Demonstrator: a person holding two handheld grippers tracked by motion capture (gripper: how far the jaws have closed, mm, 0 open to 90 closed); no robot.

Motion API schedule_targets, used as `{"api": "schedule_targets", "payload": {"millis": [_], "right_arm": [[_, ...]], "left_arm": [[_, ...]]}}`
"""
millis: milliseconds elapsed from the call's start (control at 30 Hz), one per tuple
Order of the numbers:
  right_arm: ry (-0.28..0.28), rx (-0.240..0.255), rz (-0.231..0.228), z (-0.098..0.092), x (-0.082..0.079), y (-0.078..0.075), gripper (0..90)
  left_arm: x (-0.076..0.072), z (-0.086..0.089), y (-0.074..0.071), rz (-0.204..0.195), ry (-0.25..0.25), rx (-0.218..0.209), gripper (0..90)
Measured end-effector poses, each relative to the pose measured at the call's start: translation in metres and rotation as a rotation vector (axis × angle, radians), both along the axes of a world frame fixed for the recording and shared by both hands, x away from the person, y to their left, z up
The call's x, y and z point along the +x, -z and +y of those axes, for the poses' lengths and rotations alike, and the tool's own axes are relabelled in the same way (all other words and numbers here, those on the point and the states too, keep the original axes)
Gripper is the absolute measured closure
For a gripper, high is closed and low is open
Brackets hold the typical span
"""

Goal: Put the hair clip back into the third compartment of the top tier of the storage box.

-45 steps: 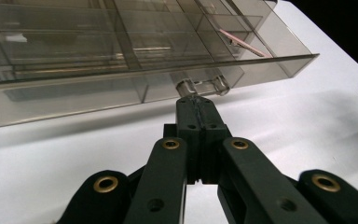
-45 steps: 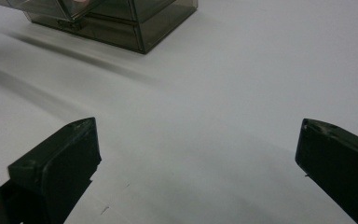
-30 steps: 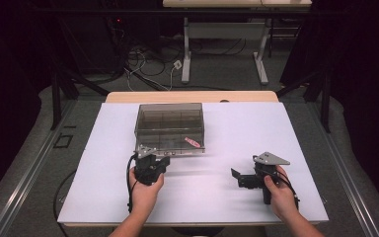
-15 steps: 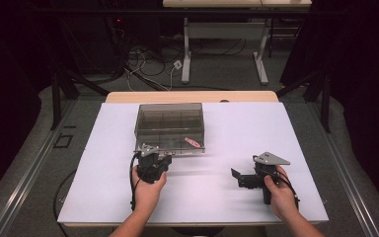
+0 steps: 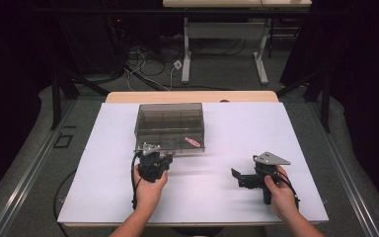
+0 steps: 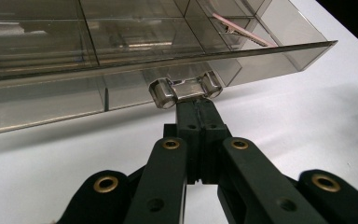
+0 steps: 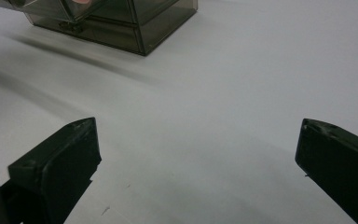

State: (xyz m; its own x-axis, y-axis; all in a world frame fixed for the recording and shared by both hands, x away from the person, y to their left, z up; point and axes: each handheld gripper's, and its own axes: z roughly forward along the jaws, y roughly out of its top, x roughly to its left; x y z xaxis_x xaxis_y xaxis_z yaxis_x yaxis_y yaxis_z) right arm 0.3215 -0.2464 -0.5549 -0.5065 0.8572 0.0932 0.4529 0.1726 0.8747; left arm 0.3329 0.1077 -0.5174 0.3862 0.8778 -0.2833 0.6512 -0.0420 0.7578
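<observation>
Overhead, white table (image 5: 217,197) (dim room): left tongs (image 6: 198,105) closed, perhaps pinching box latch (image 6: 185,90); right tongs (image 7: 198,154) agape, empty.

A: The box (image 6: 121,46) is smoky clear plastic, glossy; its latch (image 6: 185,90) gleams like polished metal.

B: The left gripper (image 6: 198,112) is matt black plastic with brass-looking rivets. The table (image 7: 242,79) is white, smooth, matt, possibly laminate.

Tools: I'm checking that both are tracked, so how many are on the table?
2. The left tool is shut at the latch of the smoky plastic box; the right tool is open over the white tabletop.
</observation>
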Motion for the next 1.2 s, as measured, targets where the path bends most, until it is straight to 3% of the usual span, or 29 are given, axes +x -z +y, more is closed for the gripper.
{"api": "schedule_targets", "payload": {"millis": [1200], "right_arm": [[-0.004, -0.003, 0.007, -0.001, 0.000, 0.001, 0.0]], "left_arm": [[0.015, 0.001, -0.003, -0.003, -0.029, 0.009, 90.0]]}}
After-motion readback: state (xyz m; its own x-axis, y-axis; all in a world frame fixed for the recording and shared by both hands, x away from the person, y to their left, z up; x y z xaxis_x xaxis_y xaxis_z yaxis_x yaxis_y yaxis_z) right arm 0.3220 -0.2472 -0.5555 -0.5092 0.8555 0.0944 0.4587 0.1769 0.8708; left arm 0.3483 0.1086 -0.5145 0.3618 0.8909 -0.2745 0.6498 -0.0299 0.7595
